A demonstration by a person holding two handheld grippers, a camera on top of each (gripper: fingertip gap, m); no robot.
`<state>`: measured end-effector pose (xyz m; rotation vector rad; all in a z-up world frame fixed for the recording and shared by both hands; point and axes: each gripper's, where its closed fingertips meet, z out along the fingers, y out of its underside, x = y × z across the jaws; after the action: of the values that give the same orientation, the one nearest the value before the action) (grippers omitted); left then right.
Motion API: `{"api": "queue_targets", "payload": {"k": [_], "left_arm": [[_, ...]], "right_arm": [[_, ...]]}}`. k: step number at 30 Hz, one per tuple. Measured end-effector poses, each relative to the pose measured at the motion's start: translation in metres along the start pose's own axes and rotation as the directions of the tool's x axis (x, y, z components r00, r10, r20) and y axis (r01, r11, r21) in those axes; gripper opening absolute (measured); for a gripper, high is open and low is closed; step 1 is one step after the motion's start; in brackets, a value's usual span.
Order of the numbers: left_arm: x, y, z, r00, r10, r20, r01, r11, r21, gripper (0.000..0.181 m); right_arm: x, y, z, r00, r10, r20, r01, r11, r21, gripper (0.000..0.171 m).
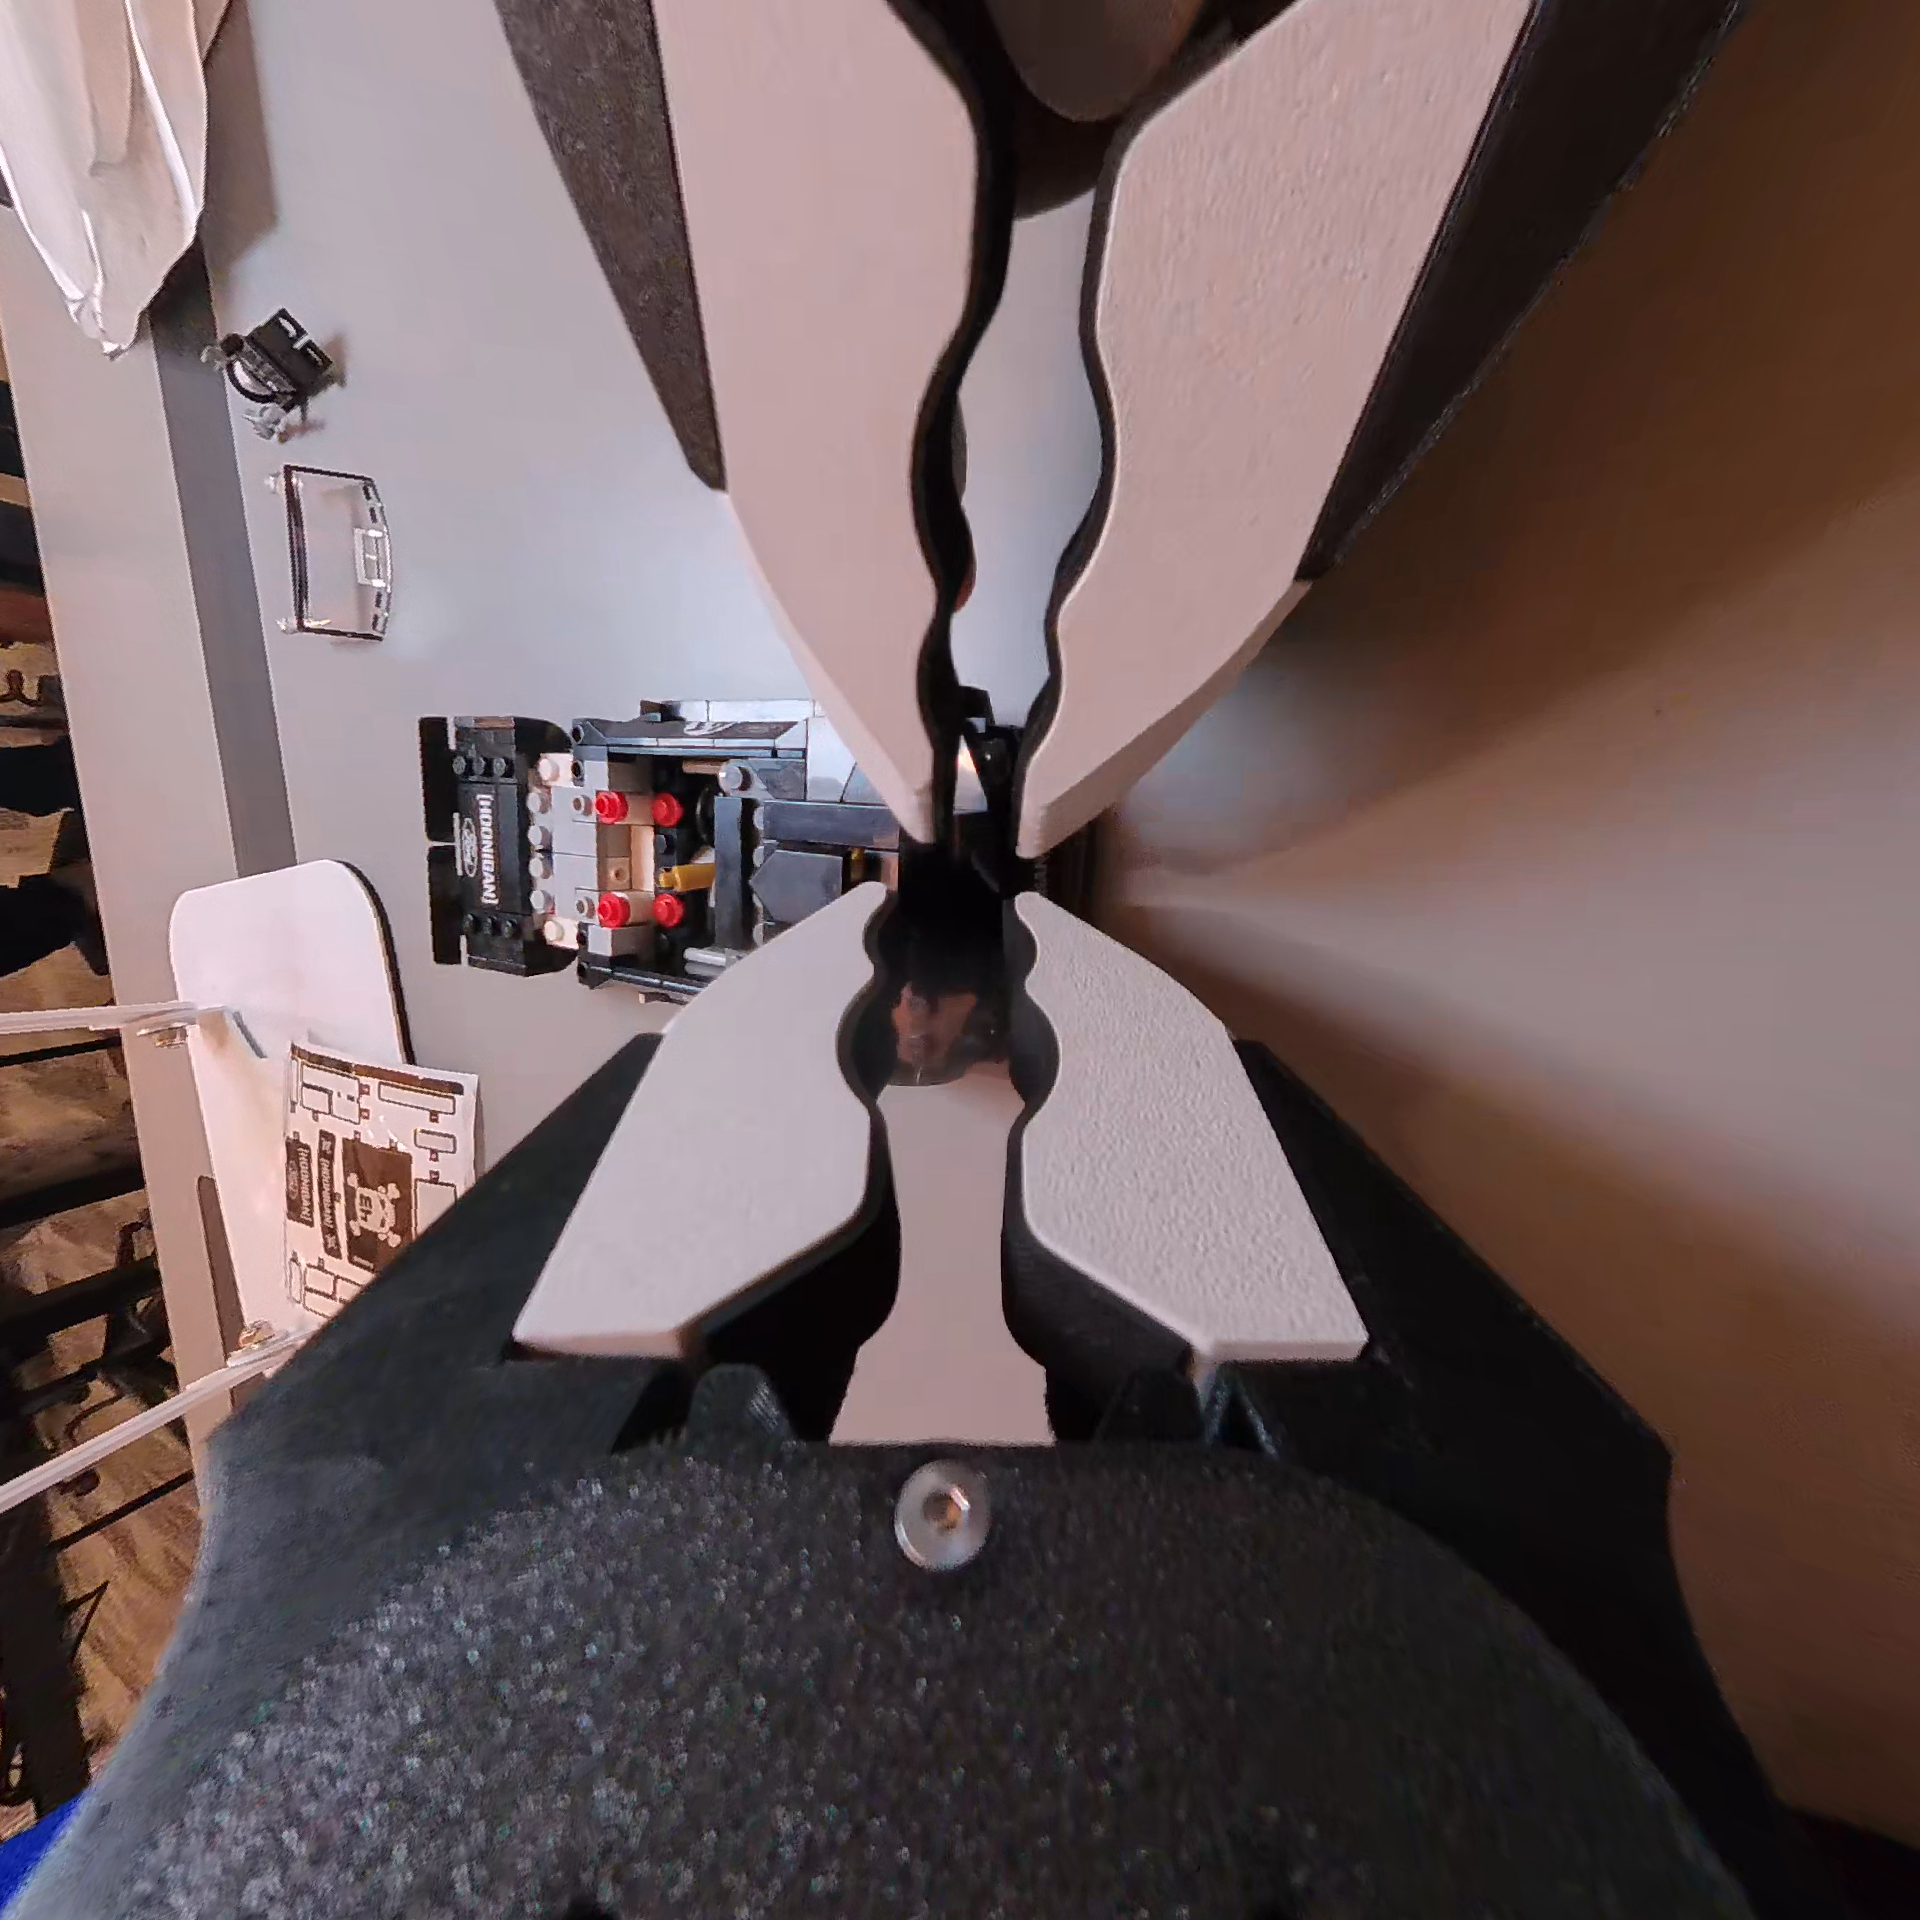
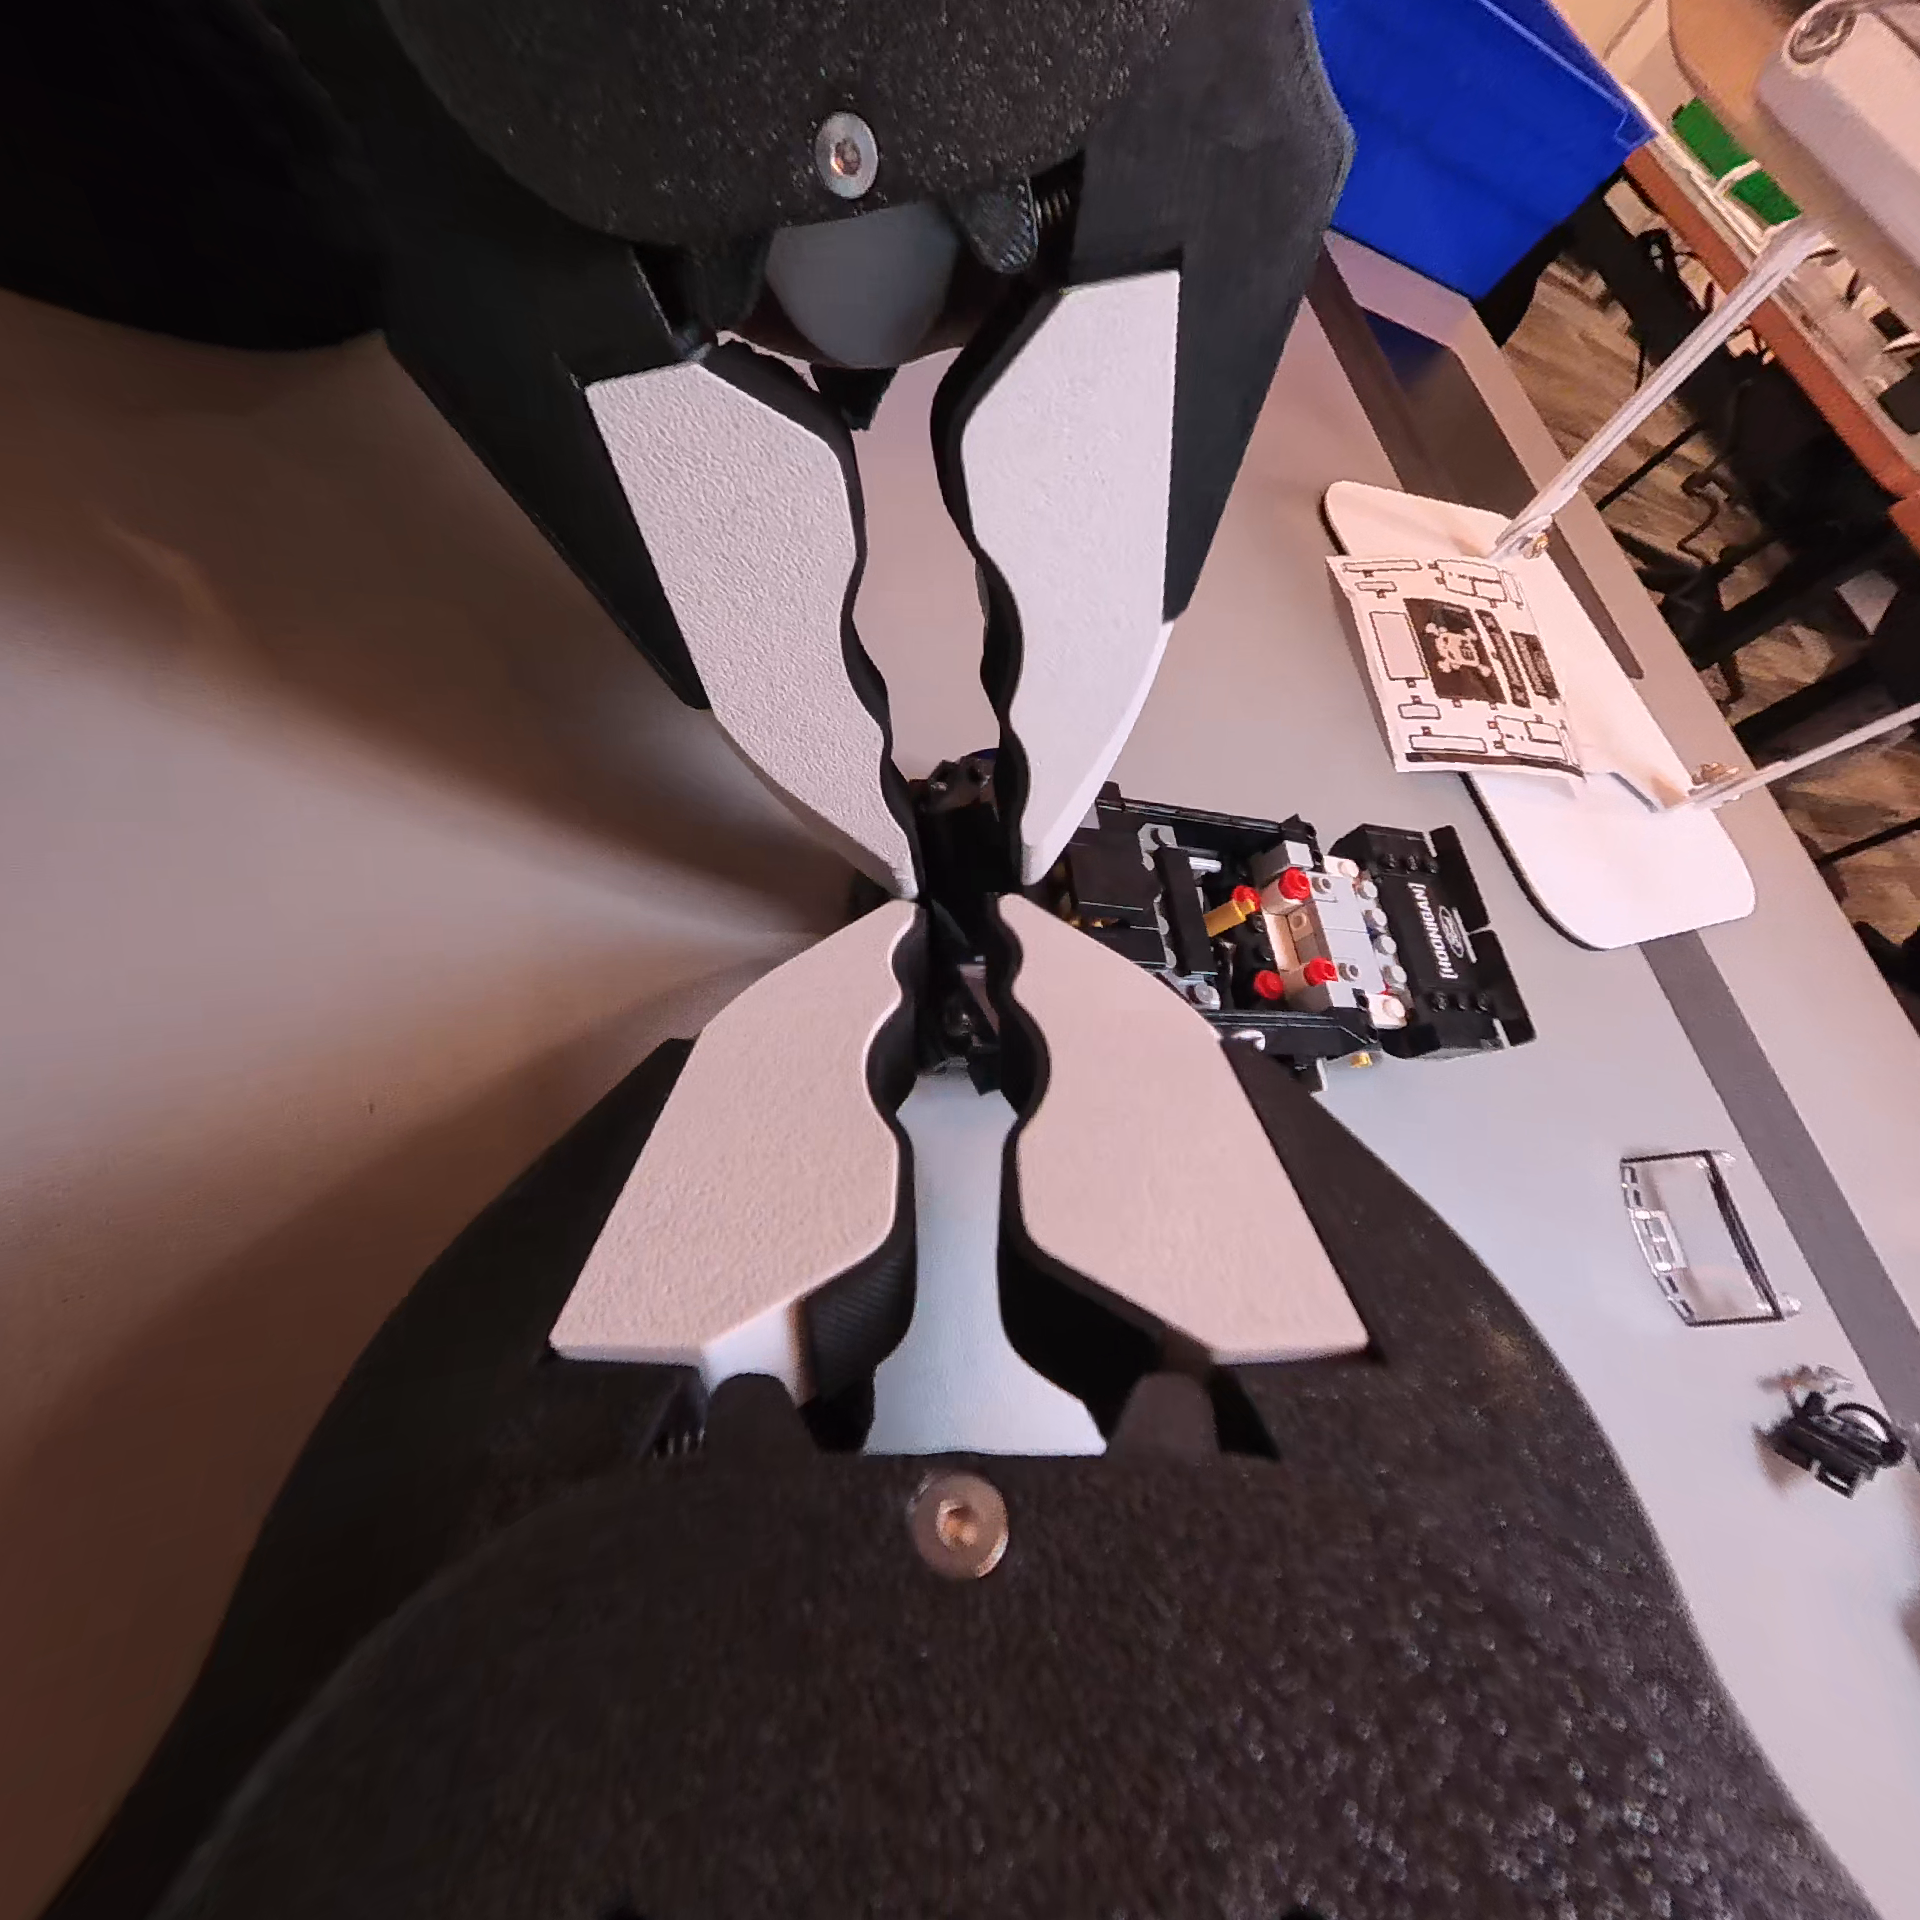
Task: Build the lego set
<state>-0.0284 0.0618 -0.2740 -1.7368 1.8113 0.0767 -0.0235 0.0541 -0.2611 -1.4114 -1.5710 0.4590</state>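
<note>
Nearest the lenses, the two grippers met tip to tip over the front end of the lego car [image 2: 1288, 925], each with its jaws drawn in on a small black piece [image 1: 961, 821] pinched where the tips converged. The left gripper [image 1: 951, 904] and the right gripper [image 2: 961, 914] faced one another, so each wrist view showed the other tool opposite its own; whether that black piece was already seated on the car or only held above it could not be told, since the fingers hid the joint. Just beyond the tips the car lay flat on the grey table [image 2: 1558, 1558], well apart from its near edge, its chassis, black sides and rear panel assembled but its cabin uncovered, with red studs and tan bricks exposed. By my reading the build was well past half, yet not closed up. Farther along the table a clear windscreen piece [image 2: 1694, 1236] lay loose, and past it a little black sub-assembly [image 2: 1829, 1439], both apparently waiting to be fitted. Towards the far edge a sticker sheet [image 2: 1455, 665] rested on a white stand base [image 2: 1621, 862].
</note>
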Motion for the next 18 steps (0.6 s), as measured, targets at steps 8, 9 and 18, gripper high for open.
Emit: {"api": "queue_targets", "payload": {"k": [8,9,18], "left_arm": [[0.003,0.002,-0.001,1.0,0.029,-0.006,-0.029,1.0,-0.003,0.017],[0.003,0.002,-0.001,0.999,0.033,-0.007,-0.033,0.999,-0.001,0.017],[0.004,0.005,-0.006,0.998,0.064,0.001,-0.064,0.997,0.046,0.017]], "right_arm": [[-0.001,-0.002,0.002,1.0,-0.009,-0.003,0.009,1.0,-0.005,0.022],[-0.002,-0.003,0.002,1.0,-0.008,0.003,0.008,1.0,-0.001,0.022],[-0.006,-0.005,0.002,1.0,-0.011,0.011,0.011,1.0,0.007,0.014]]}}
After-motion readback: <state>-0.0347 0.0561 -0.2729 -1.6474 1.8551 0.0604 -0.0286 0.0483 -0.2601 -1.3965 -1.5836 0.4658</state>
